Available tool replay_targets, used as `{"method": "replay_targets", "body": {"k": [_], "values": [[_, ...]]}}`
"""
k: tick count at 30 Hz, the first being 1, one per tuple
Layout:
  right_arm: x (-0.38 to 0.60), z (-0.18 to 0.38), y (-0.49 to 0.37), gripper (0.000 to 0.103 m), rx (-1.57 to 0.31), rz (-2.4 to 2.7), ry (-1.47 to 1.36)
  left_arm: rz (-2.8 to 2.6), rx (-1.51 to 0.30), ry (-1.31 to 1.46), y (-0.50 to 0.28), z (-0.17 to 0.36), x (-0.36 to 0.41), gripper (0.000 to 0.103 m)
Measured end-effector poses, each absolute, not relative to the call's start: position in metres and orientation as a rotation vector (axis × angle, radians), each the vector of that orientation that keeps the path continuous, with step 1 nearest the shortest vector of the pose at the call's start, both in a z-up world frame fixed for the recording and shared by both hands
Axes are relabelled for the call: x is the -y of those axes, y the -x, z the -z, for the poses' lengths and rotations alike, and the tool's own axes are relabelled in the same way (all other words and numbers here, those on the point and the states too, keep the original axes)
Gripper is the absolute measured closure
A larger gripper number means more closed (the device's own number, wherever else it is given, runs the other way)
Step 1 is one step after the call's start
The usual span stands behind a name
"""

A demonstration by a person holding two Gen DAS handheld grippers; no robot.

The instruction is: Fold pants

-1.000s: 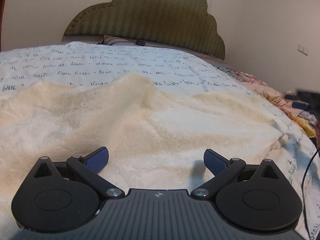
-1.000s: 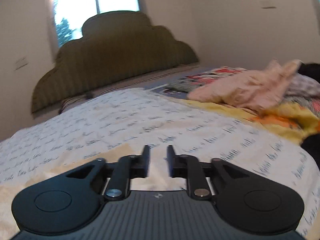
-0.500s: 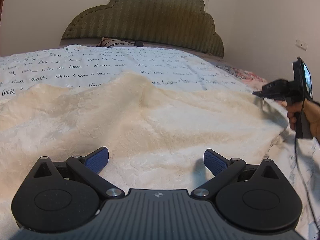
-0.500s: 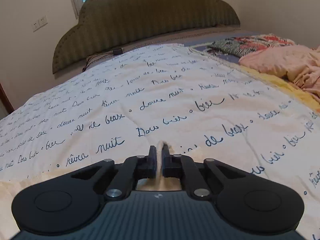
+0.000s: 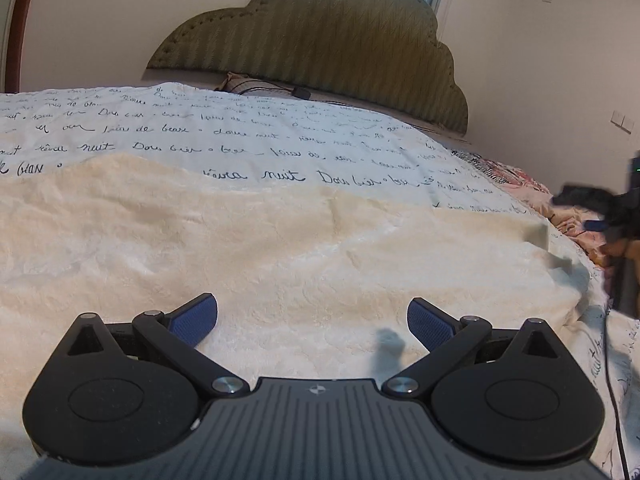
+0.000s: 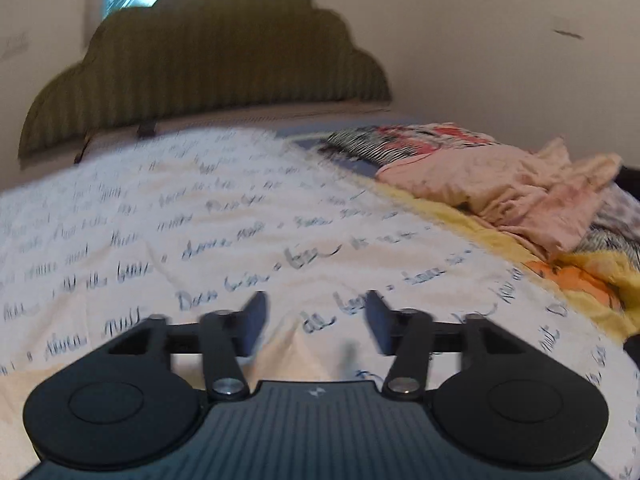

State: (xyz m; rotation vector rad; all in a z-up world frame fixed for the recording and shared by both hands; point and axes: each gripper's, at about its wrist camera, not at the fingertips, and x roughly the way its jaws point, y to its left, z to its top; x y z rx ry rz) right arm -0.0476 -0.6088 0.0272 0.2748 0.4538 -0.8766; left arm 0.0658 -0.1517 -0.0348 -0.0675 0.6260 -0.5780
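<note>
The cream fleece pants lie spread flat across the bed, filling the middle of the left wrist view. My left gripper is open and empty, hovering low over the near part of the fabric. My right gripper is open, with a corner of the cream pants lying loose just below and between its fingers. The right gripper also shows in the left wrist view, at the far right edge of the pants.
The bed has a white cover with blue script writing and an olive padded headboard. A pile of pink and patterned clothes and a yellow quilt lie on the right side. A black cable hangs at right.
My right gripper has opened and let go of the pants corner, which dropped onto the bed. The far fold of the pants has flattened. The left gripper stayed open and low.
</note>
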Motion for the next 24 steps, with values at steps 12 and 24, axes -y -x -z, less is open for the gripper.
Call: {"method": "replay_targets", "body": {"k": [12,24], "values": [[0.597,0.000,0.114,0.006,-0.761,0.830,-0.174,0.574,-0.623,0.055,-0.064,0.036,0.152,0.000],[0.604,-0.024,0.097,0.000,-0.563,0.402,-0.474,0.552,-0.622,-0.008,-0.060,0.037,0.162,0.000]]}}
